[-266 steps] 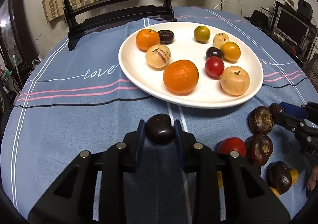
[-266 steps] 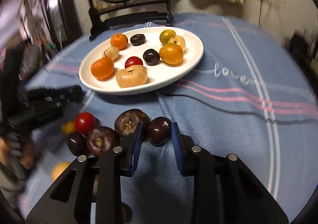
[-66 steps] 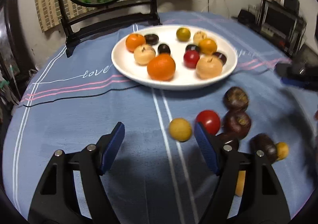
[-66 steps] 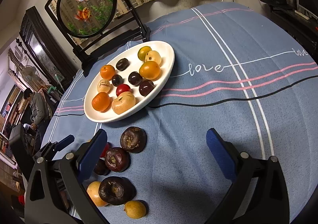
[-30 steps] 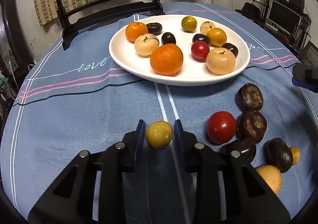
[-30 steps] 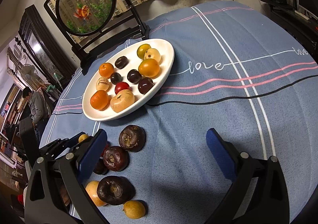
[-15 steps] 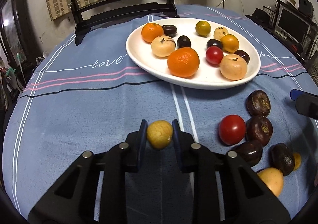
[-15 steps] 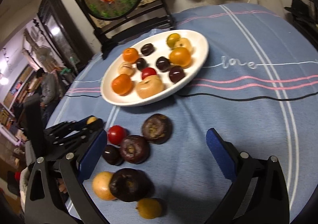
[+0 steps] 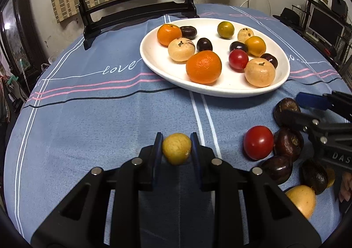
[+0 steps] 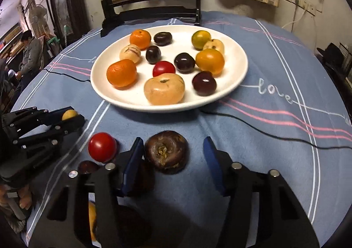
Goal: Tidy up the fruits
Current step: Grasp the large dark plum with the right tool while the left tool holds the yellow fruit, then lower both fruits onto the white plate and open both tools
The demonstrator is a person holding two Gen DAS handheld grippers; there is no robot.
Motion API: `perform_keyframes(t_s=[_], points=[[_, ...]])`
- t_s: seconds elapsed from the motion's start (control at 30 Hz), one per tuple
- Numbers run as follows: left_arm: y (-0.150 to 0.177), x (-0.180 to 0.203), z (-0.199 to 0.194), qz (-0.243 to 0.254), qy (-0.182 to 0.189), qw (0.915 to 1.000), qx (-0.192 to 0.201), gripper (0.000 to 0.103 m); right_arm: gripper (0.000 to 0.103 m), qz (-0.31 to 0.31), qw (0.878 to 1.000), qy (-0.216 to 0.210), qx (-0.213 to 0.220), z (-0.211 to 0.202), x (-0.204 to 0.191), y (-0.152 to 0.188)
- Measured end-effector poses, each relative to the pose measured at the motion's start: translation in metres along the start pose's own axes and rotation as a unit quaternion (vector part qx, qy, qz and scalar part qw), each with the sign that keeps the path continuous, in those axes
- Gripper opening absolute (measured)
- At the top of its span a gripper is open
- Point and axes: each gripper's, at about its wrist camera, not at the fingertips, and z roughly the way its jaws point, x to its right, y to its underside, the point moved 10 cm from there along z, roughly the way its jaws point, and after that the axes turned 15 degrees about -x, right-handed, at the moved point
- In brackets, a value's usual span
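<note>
**One fruit held, the next being framed**

Left wrist view: the left gripper (image 9: 176, 148) was clamped on a small yellow fruit (image 9: 176, 148), clear of the cloth and short of the white plate (image 9: 154, 65); it wanted an empty spot there. Right wrist view: the right gripper (image 10: 173, 160) had just been closing, its jaws apart around a dark brown fruit (image 10: 166, 151), the left pad about touching, the right clear; centring first would help.

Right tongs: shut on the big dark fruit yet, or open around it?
Open. The right tongs have just been closing around the dark fruit; the left pad is about touching it, but a clear gap remains at the right pad.
</note>
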Motion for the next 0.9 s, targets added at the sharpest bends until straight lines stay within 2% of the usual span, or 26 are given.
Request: perform_keyframes(t_s=[0.2, 0.33, 0.47, 0.57, 0.67, 0.9], points=[[0.001, 0.002, 0.001, 0.006, 0.000, 1.0000, -0.004, 0.026, 0.049, -0.009, 1.000, -0.010, -0.007, 0.008, -0.004, -0.003], [0.002, 0.002, 0.001, 0.007, 0.000, 1.0000, -0.004, 0.026, 0.045, -0.001, 0.998, -0.053, -0.027, 0.010, 0.004, 0.000], [0.002, 0.003, 0.002, 0.008, 0.000, 1.0000, -0.004, 0.026, 0.044, -0.023, 0.999, -0.024, -0.020, 0.007, 0.001, 0.008], [0.002, 0.003, 0.002, 0.009, -0.001, 1.0000, -0.003, 0.026, 0.044, -0.020, 0.999, -0.024, -0.015, 0.007, 0.002, 0.008], [0.002, 0.003, 0.002, 0.010, -0.001, 0.9999, -0.002, 0.026, 0.044, -0.022, 1.000, -0.006, -0.005, 0.006, 0.001, 0.008], [0.001, 0.000, 0.003, -0.002, 0.025, 0.9997, -0.005, 0.026, 0.044, -0.007, 1.000, -0.020, 0.000, -0.003, 0.006, 0.013]])
